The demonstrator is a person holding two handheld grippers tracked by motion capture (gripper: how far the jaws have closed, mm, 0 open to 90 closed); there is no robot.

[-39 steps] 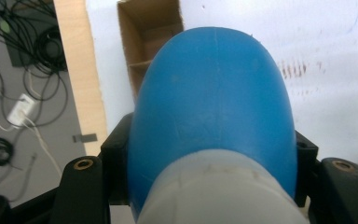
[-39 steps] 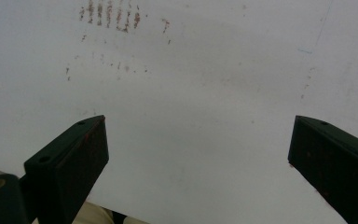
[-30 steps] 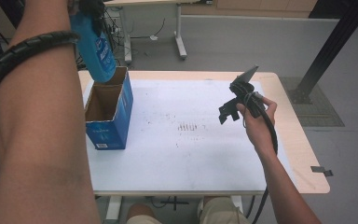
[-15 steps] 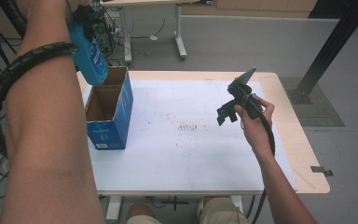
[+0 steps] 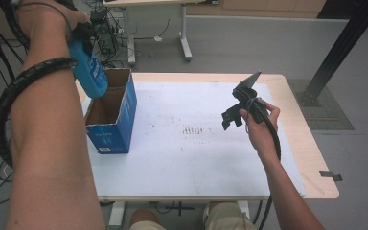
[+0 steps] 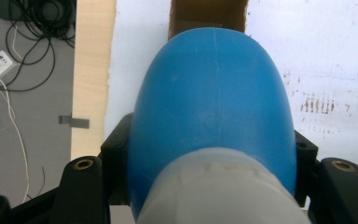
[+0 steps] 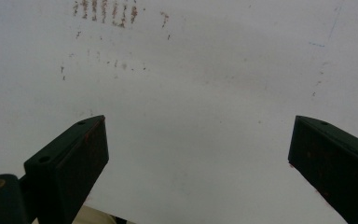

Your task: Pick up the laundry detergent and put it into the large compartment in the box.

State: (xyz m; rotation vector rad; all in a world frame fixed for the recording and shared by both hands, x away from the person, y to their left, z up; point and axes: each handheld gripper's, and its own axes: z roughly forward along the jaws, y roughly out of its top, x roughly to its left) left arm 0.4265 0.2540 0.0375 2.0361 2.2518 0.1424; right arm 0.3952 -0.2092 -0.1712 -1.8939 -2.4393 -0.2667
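The left gripper (image 5: 84, 36), its jaws clamped on a rounded blue plastic bottle (image 5: 90, 74), holds it bottom-down above the open blue cardboard box (image 5: 112, 120) at the table's (image 5: 182, 167) left, while the right gripper (image 5: 232, 117) hovers wide open over the white tabletop.

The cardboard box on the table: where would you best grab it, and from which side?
Judging by its pose, take the cardboard box by one upright wall, coming down from above with one jaw inside and one outside: its top stands open and its walls are thin. The open right gripper is free.
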